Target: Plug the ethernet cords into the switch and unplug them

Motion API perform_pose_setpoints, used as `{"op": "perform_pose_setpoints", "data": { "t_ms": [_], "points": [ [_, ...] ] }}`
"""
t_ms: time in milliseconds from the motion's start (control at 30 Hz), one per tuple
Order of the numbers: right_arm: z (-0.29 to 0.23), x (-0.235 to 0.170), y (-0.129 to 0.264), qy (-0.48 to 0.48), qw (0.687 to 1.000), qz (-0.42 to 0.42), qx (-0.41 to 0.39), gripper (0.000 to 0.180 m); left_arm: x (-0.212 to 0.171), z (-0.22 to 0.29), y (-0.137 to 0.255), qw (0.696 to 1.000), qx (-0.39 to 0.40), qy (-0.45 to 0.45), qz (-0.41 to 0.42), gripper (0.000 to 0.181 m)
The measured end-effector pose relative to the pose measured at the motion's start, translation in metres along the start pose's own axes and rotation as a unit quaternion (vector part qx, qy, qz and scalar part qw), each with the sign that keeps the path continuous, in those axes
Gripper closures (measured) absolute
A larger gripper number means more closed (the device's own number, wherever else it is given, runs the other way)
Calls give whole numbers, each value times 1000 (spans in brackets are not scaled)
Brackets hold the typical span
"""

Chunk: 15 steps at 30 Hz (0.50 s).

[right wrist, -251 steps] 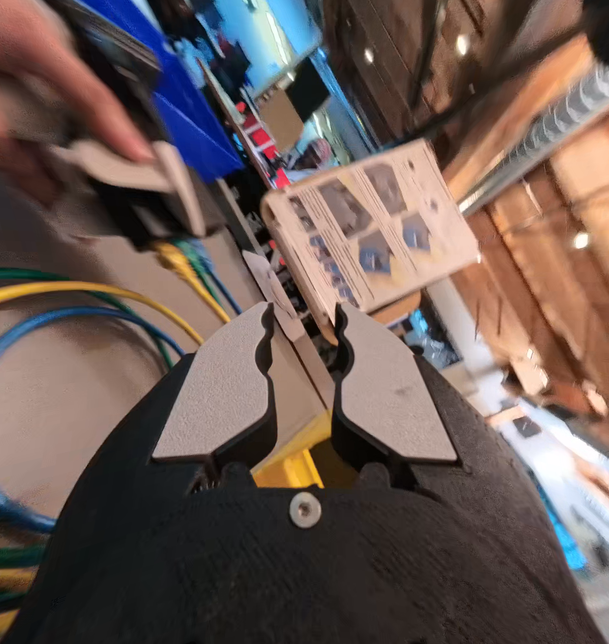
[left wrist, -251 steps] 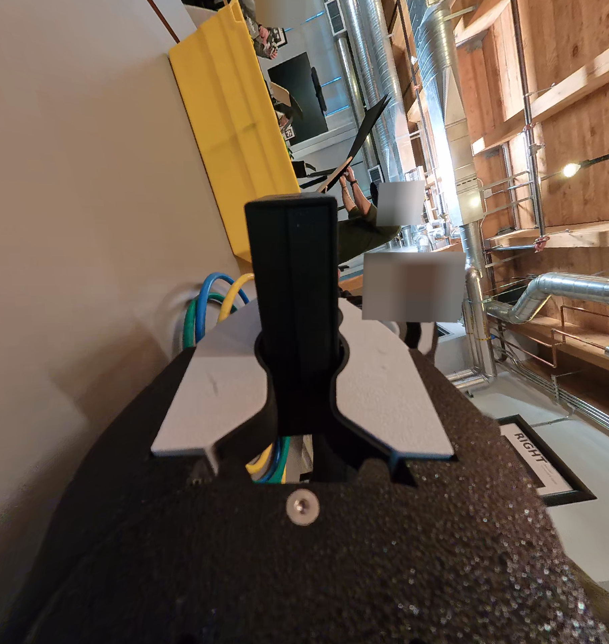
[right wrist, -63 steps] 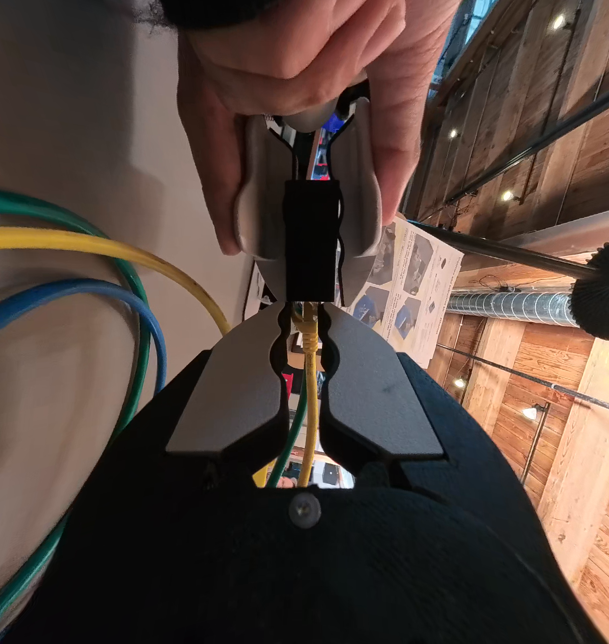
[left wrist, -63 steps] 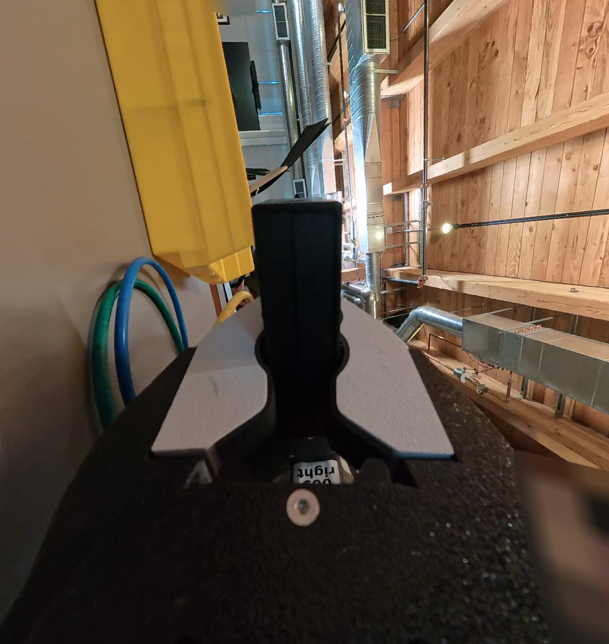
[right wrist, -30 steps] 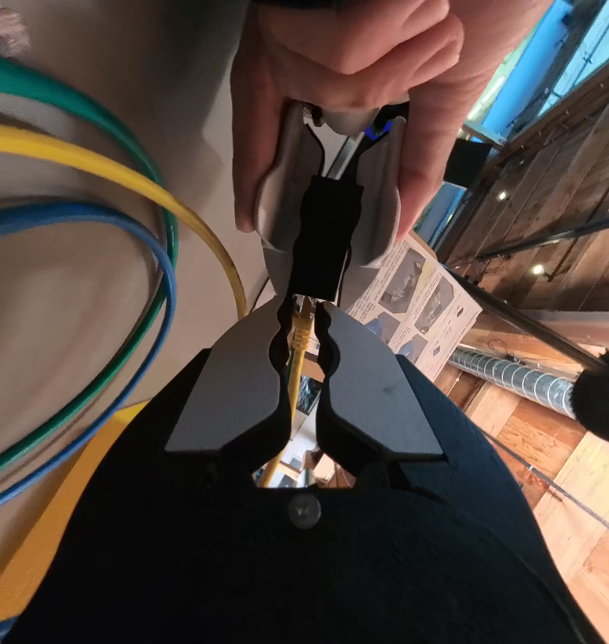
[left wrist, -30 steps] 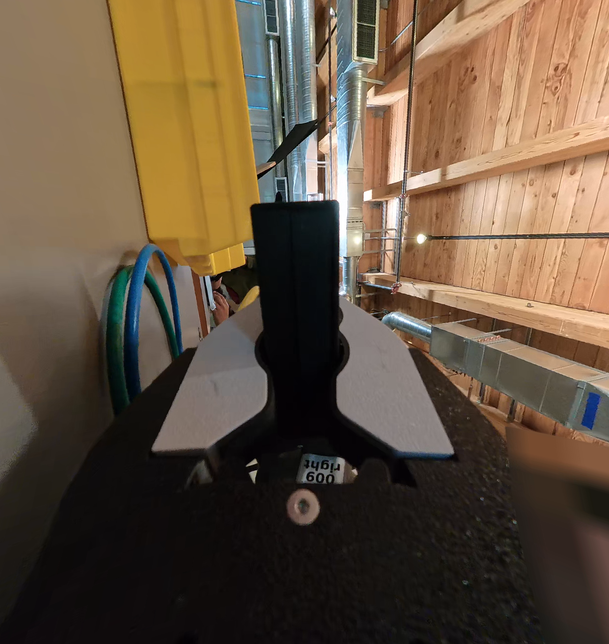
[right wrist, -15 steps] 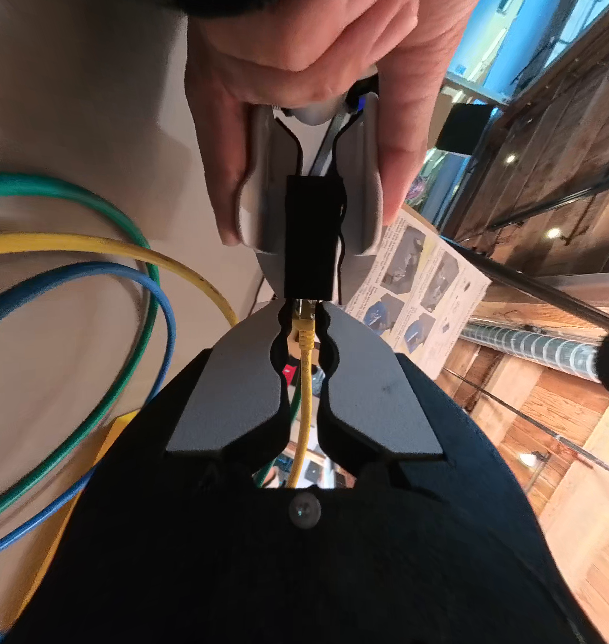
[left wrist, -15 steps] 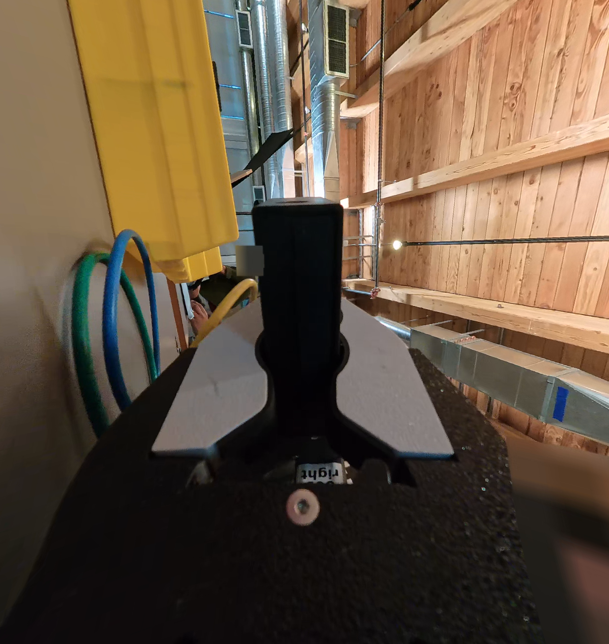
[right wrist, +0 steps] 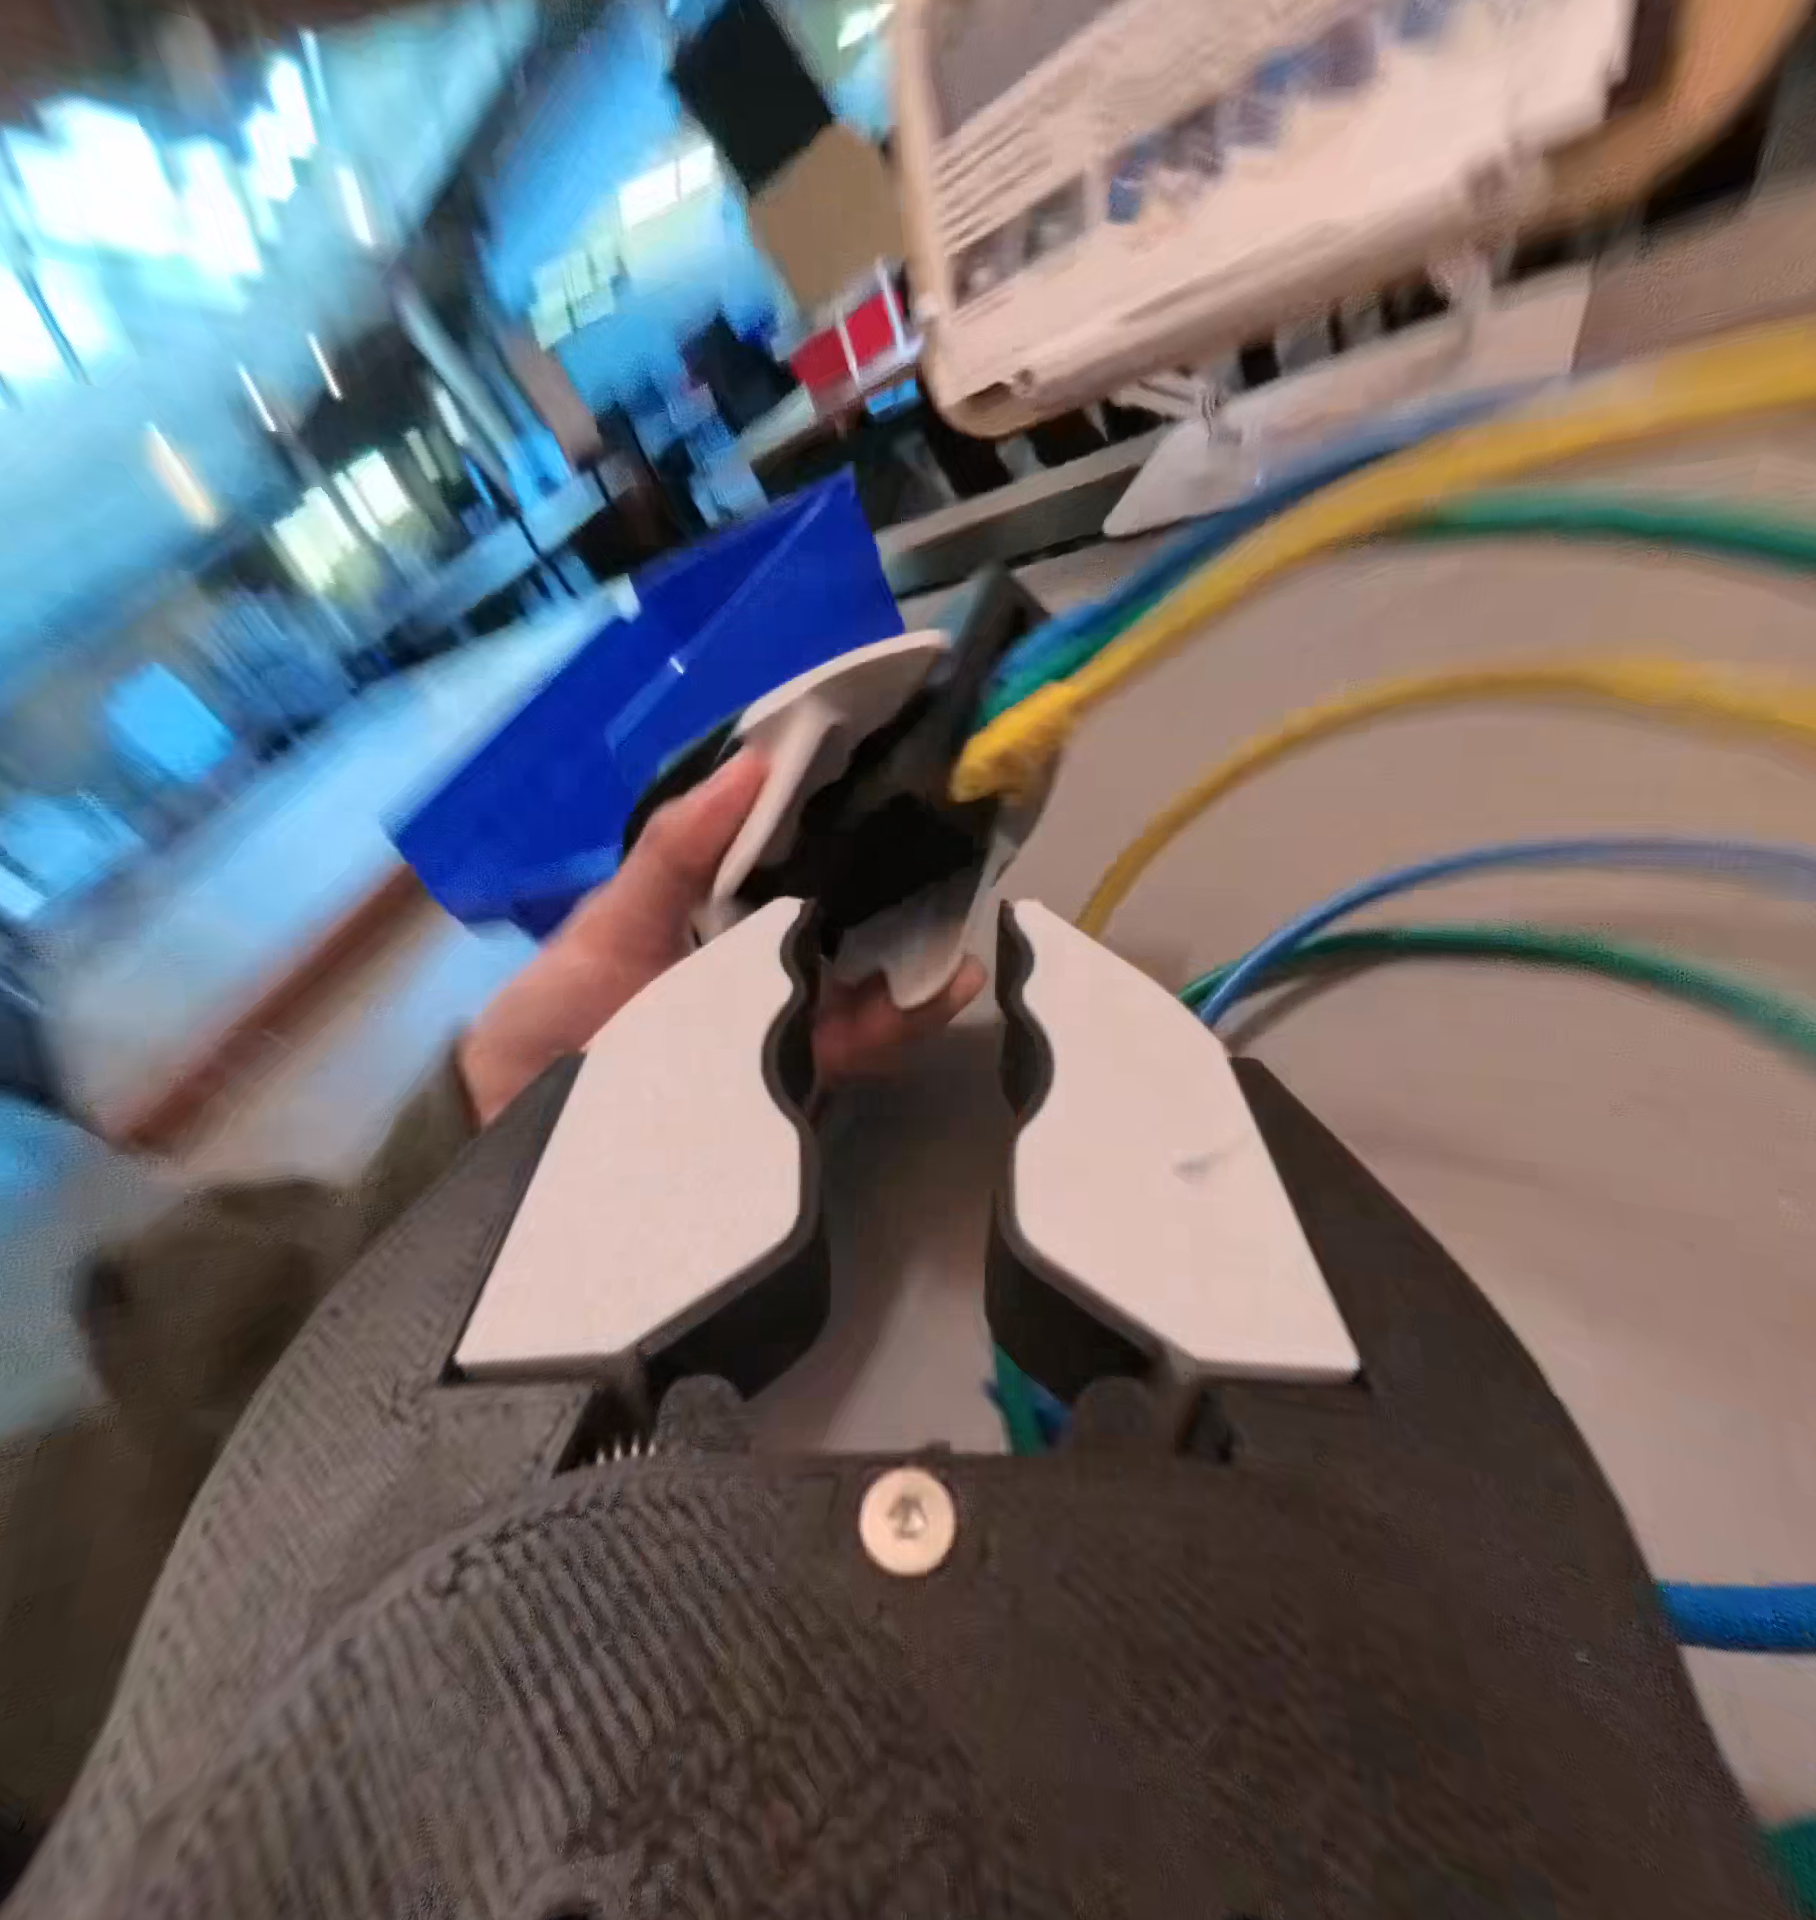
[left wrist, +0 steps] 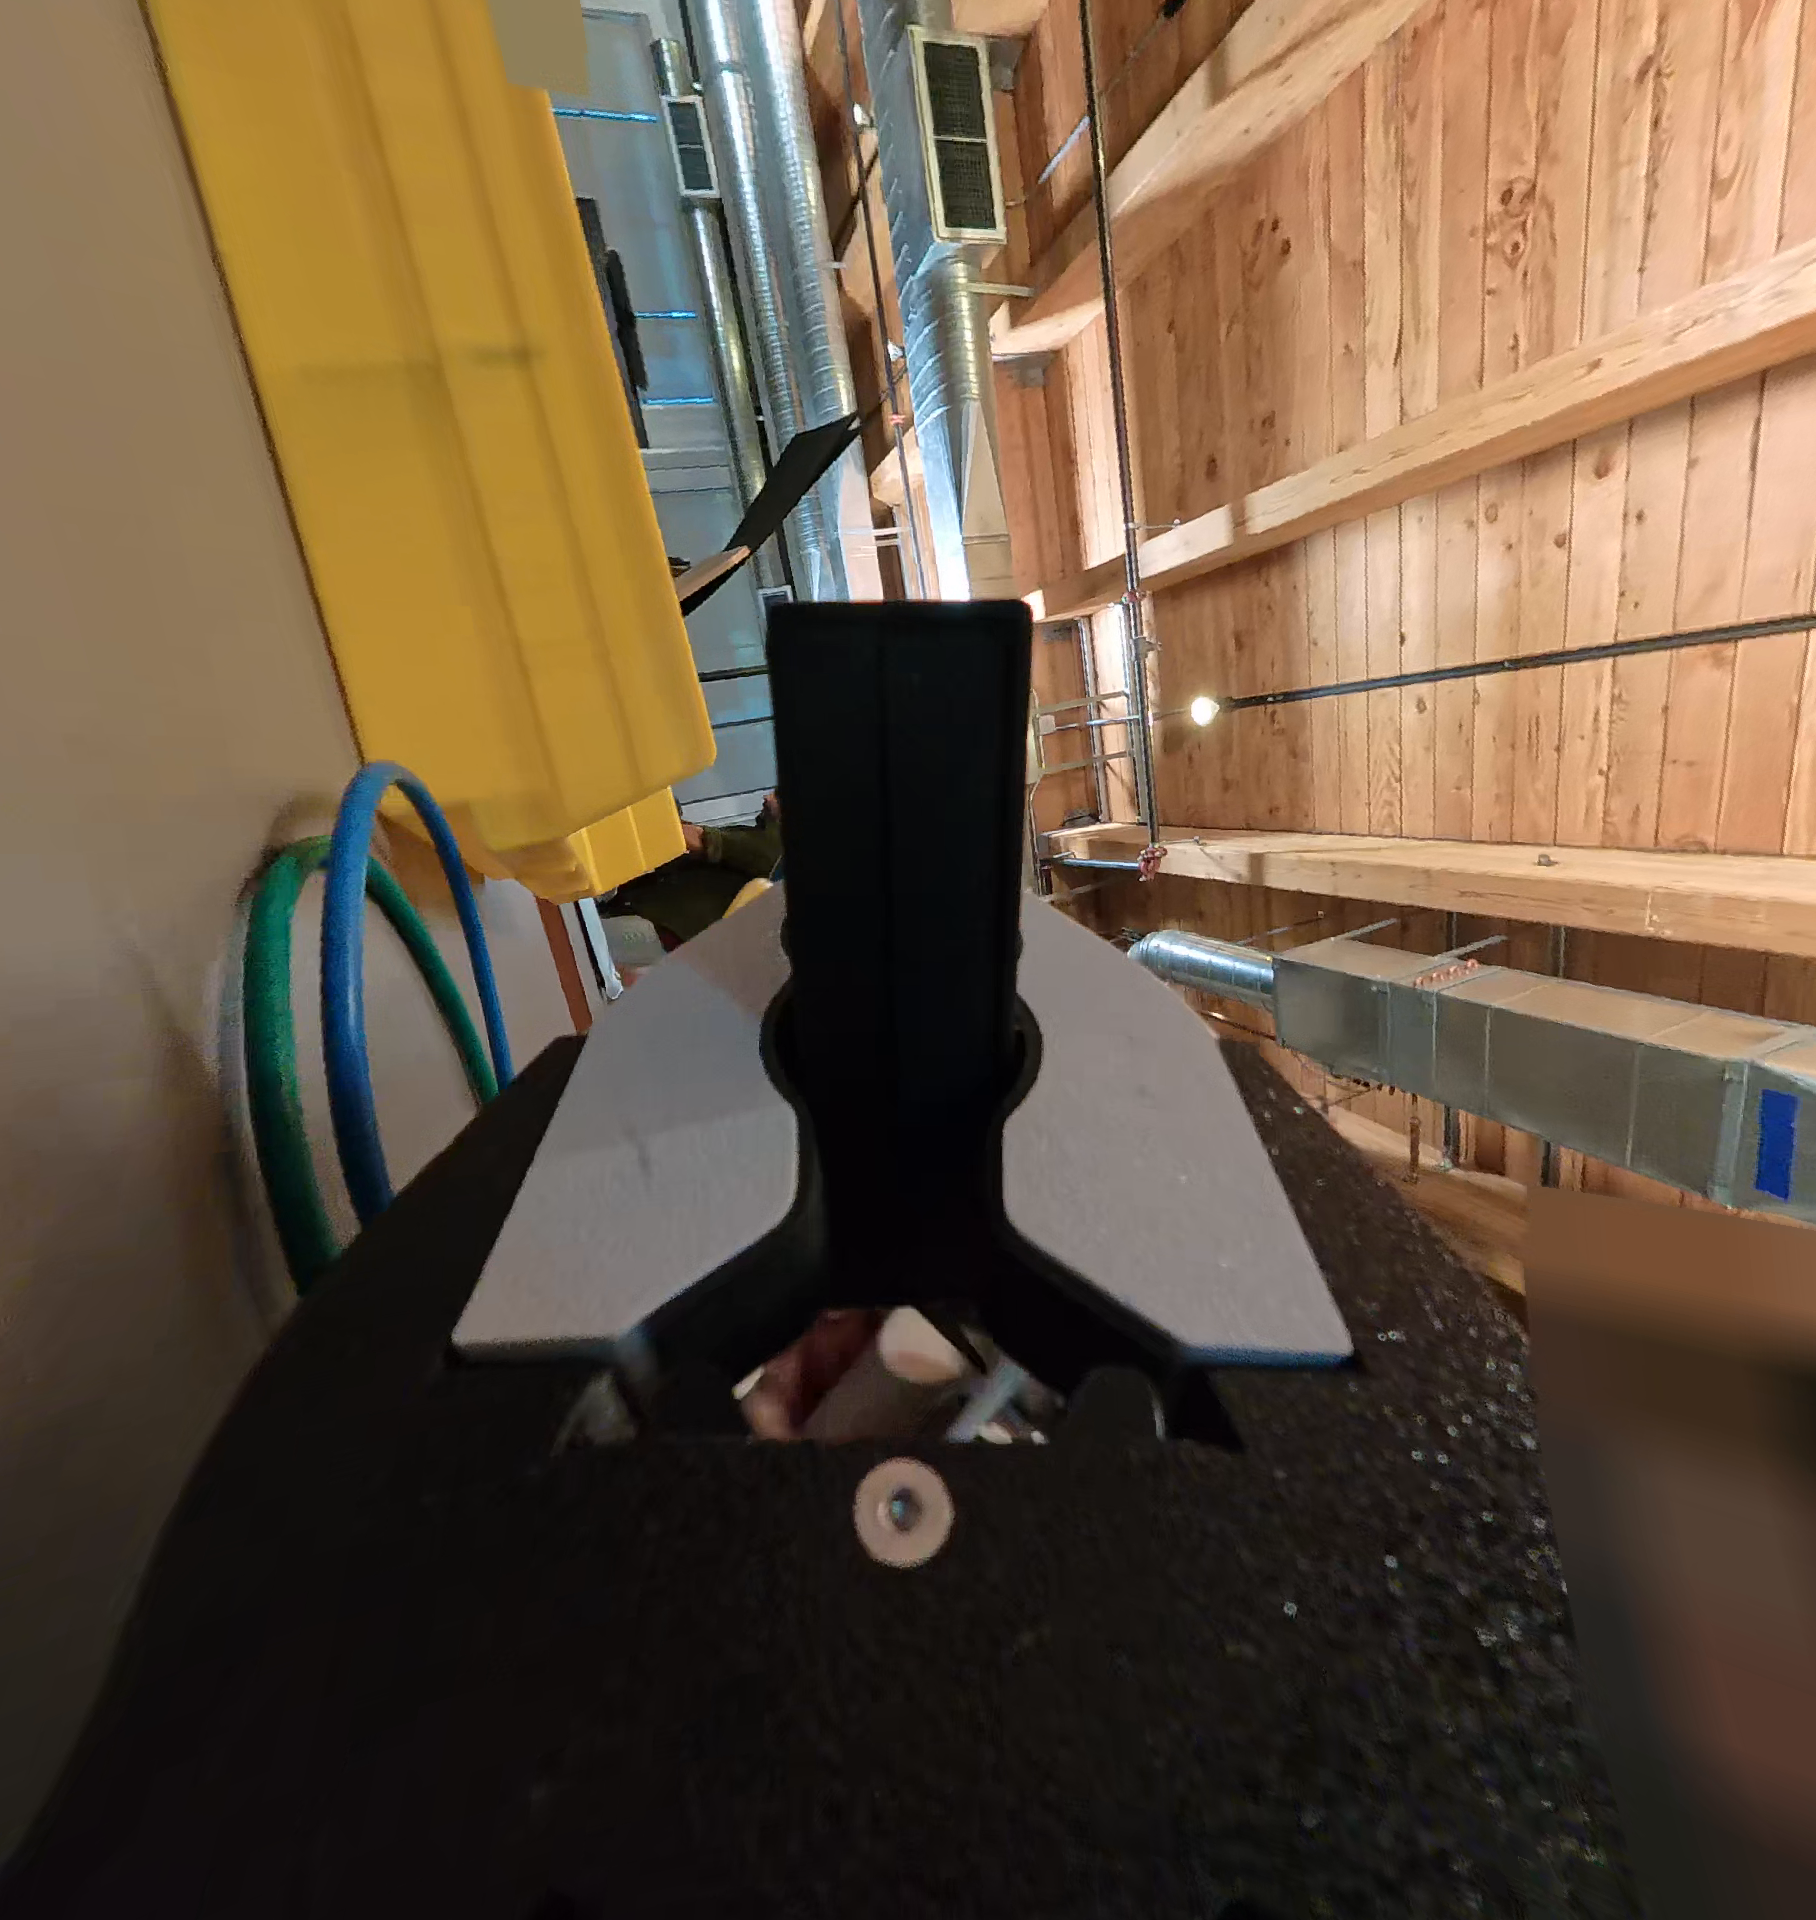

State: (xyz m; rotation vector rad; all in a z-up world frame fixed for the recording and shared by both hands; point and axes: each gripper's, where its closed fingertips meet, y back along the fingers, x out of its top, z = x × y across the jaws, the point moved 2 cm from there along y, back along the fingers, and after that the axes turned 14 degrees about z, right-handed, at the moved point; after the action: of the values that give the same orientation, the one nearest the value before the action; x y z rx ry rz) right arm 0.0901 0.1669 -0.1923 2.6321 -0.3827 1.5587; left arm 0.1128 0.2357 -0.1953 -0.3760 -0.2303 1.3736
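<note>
My left gripper (left wrist: pixel 899 920) is shut on the black switch (left wrist: pixel 899 790) and holds it upright, off the table. Green (left wrist: pixel 265 1039) and blue (left wrist: pixel 348 935) cords loop beside it on the left. In the blurred right wrist view, my right gripper (right wrist: pixel 904 914) is open and empty, a short way back from the switch (right wrist: pixel 862 831). The left gripper's grey fingers (right wrist: pixel 831 707) and a hand (right wrist: pixel 623 935) hold the switch there. A yellow plug (right wrist: pixel 1018 743) sits in the switch. Blue (right wrist: pixel 1506 862) and green (right wrist: pixel 1610 956) cords run off to the right.
A yellow bin (left wrist: pixel 447 416) lies on the beige table (left wrist: pixel 104 727) beyond the cords. A blue bin (right wrist: pixel 696 707) stands behind the switch. A white printed sheet (right wrist: pixel 1195 156) stands at the table's far side. Loose cords cover the table's right part (right wrist: pixel 1506 1247).
My right gripper has opened, let go of the yellow plug, pulled back and swung round fast. The yellow plug stays in the switch. My left gripper keeps its hold on the switch.
</note>
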Motion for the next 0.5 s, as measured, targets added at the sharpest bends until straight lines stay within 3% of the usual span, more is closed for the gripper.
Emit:
{"op": "perform_pose_setpoints", "data": {
  "t_ms": [33, 100, 267, 400, 500],
  "points": [
    [9, 0, -2, -82, 996, 15, -5, 148, -1, 1, 0, 1000, -2, -6, -2, 151],
    [26, 2, -5, -161, 986, 40, -23, 149, -3, 1, -2, 1000, -5, -20, -5, 151],
    [37, 11, -16, -215, 972, 89, -31, 158, -6, 0, -3, 999, -6, -41, 1, 151],
    [29, -2, -24, -220, 974, 55, -15, 145, -7, -2, -3, 999, 0, -53, 5, 151],
    [28, 0, -25, -237, 969, 73, -9, 162, -7, -4, -3, 997, 10, -71, 5, 151]
  ]
}}
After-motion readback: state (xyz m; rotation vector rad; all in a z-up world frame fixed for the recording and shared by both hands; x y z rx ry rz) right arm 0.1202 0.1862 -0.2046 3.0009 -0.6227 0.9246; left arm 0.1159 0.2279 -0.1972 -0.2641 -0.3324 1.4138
